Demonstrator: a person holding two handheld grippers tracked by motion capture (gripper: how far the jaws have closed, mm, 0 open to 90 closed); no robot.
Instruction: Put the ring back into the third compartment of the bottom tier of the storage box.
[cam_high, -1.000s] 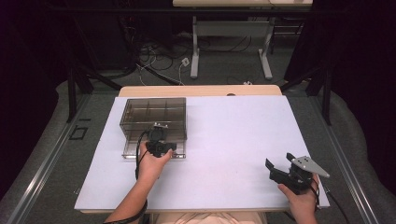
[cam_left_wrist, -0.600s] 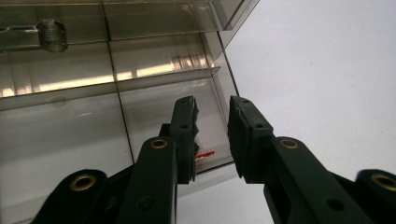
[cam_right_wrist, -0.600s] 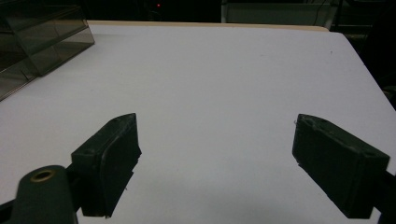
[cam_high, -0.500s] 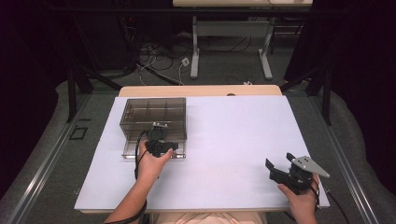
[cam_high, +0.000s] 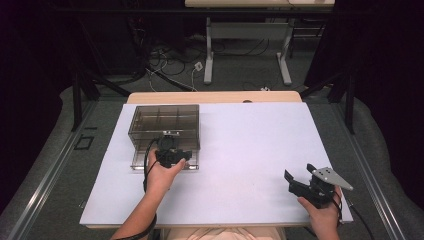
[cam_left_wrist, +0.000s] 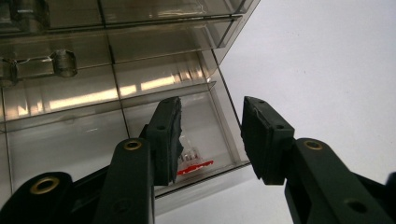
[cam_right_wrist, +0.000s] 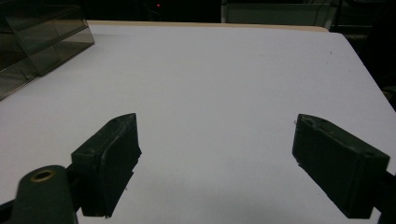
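White rectangular surface: bare between box and right edge. Left tongs, partly open and empty, hang over the near right compartment of the smoky clear plastic divider box, containing a small red-labelled packet. Right tongs, wide open and empty, sit near the front right corner

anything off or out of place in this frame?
Nothing stands out. The clear compartment box sits square on the white table; a small packet with red print lies in its near corner cell. Both tools, left and right, are open, holding nothing.
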